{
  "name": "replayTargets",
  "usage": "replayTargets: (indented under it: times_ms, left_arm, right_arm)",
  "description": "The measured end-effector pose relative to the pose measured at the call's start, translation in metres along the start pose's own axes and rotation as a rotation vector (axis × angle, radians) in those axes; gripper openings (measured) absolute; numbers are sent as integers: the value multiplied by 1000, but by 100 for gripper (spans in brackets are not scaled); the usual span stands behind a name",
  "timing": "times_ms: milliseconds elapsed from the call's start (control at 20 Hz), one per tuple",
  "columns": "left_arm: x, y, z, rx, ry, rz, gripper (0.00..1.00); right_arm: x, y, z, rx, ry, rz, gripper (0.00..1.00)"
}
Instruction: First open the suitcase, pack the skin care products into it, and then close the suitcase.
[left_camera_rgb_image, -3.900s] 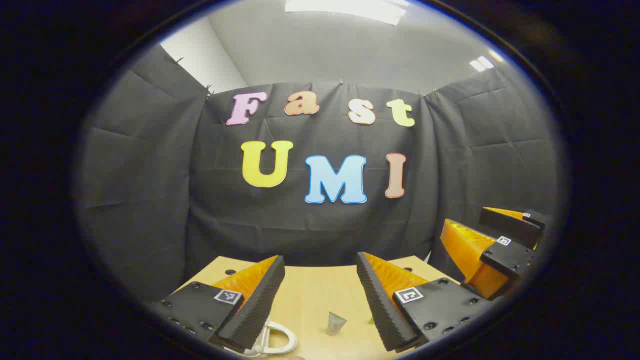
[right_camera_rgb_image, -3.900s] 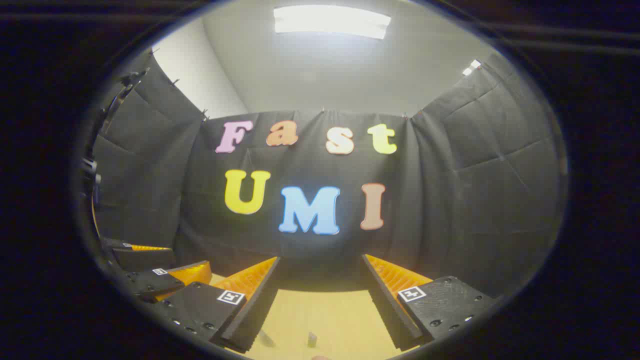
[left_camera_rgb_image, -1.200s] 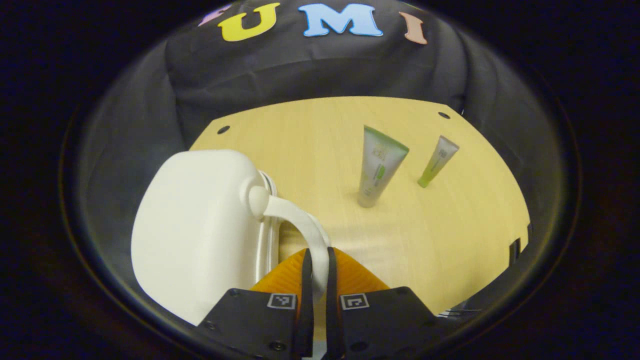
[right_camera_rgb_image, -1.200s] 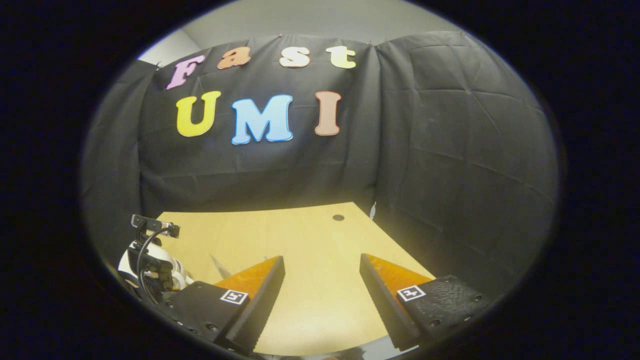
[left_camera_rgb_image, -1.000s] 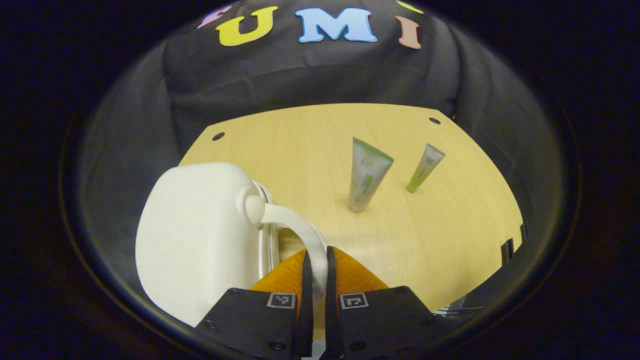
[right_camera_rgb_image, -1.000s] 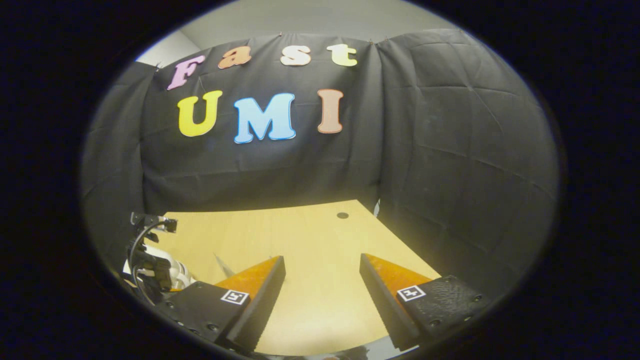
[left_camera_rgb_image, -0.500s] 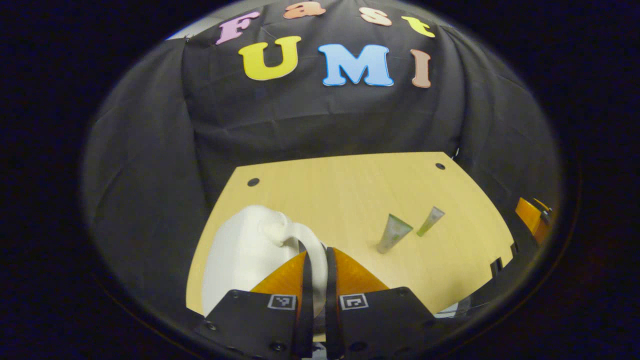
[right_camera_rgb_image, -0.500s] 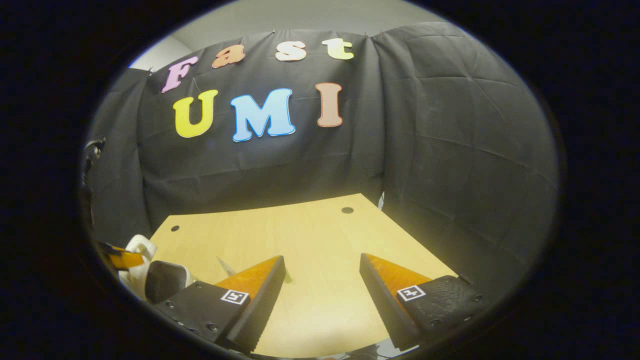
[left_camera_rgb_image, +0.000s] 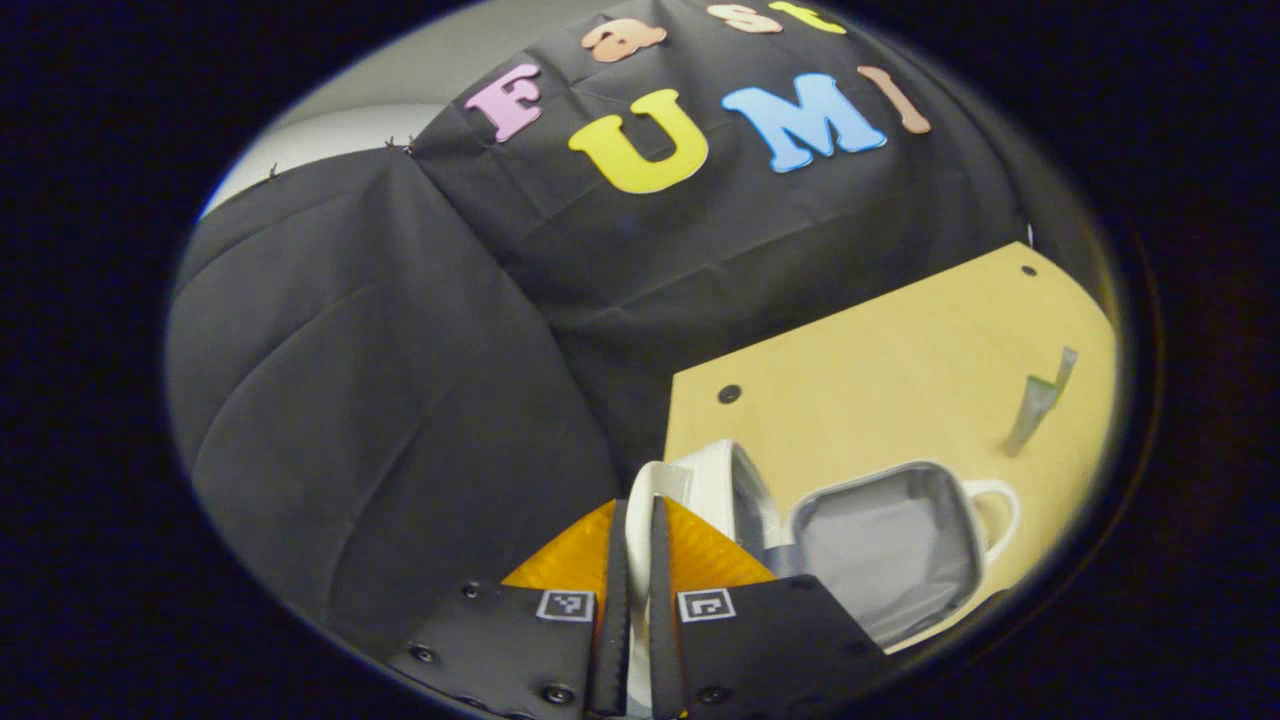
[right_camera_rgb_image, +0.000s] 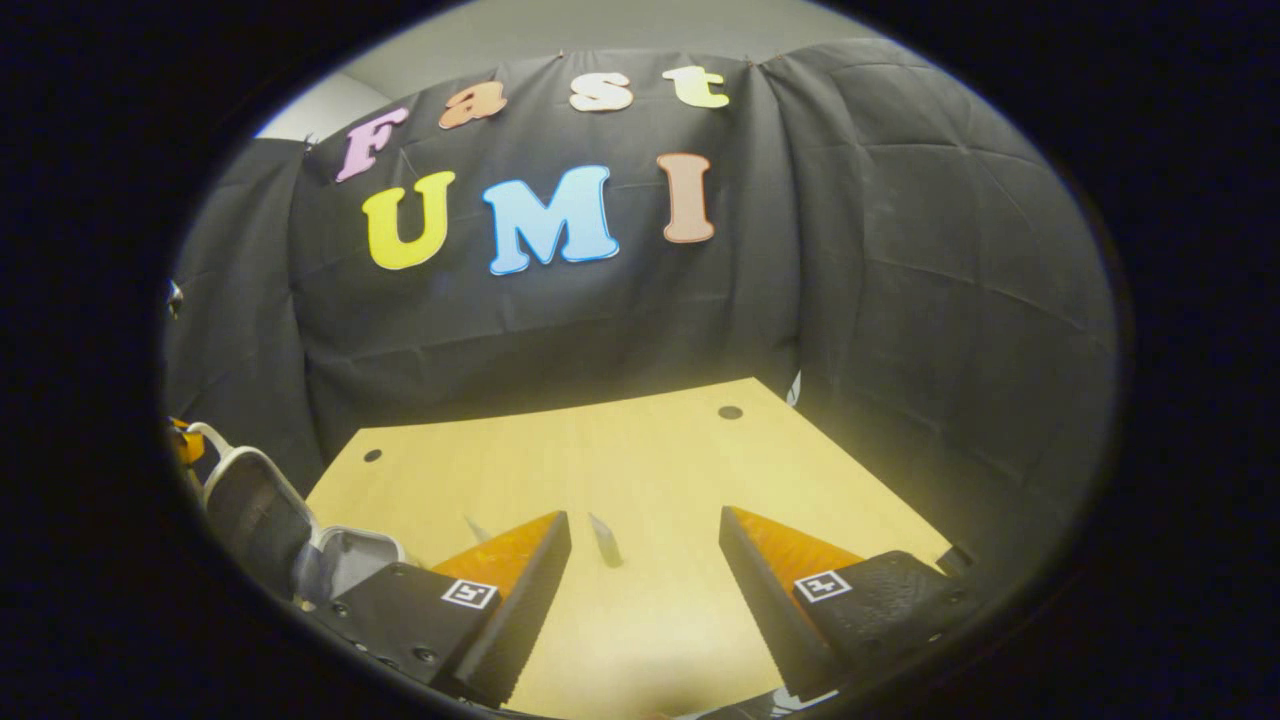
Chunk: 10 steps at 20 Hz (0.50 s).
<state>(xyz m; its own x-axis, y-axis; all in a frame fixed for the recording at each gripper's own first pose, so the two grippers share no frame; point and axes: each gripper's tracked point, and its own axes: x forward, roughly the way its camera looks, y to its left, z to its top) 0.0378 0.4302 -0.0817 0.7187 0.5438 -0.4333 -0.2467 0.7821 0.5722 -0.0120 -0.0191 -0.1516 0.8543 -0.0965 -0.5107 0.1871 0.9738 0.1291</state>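
Left gripper (left_camera_rgb_image: 632, 560): both fingers are pressed together on the white handle (left_camera_rgb_image: 637, 510) of the suitcase lid (left_camera_rgb_image: 722, 492), which is held raised.
Suitcase (left_camera_rgb_image: 890, 560): it lies open on the wooden table (left_camera_rgb_image: 900, 350), near the table's left back corner; the grey lining of the lower half is seen, with a second white handle at its far side. In the right gripper view the raised lid (right_camera_rgb_image: 250, 515) and lower half (right_camera_rgb_image: 345, 560) are seen at far left.
Skin care tubes: two are seen together (left_camera_rgb_image: 1035, 400), well apart from the suitcase; in the right gripper view one tube (right_camera_rgb_image: 604, 540) lies between the fingers' lines, another (right_camera_rgb_image: 475, 527) is partly hidden behind the left finger.
Right gripper (right_camera_rgb_image: 645, 560): fingers are spread wide above the table, nothing held.
Surroundings: black cloth walls behind; holes in the tabletop.
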Motion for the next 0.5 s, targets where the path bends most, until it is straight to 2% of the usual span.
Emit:
replayTargets:
  times_ms: [200,300,350,400,500]
  left_arm:
    - [74,41,-46,24,73,61,17]
    - [104,53,-67,31,89,60,17]
    - [112,59,-74,12,81,71,17]
    - [119,65,-82,-15,87,81,22]
    - [126,75,-103,-65,117,106,23]
  right_arm:
    - [9,0,-1,18,19,-9,92]
    - [12,-3,1,31,19,-25,91]
    - [14,-7,2,39,19,-34,91]
    - [16,-10,4,47,20,-43,92]
    - [19,-15,3,64,28,-61,91]
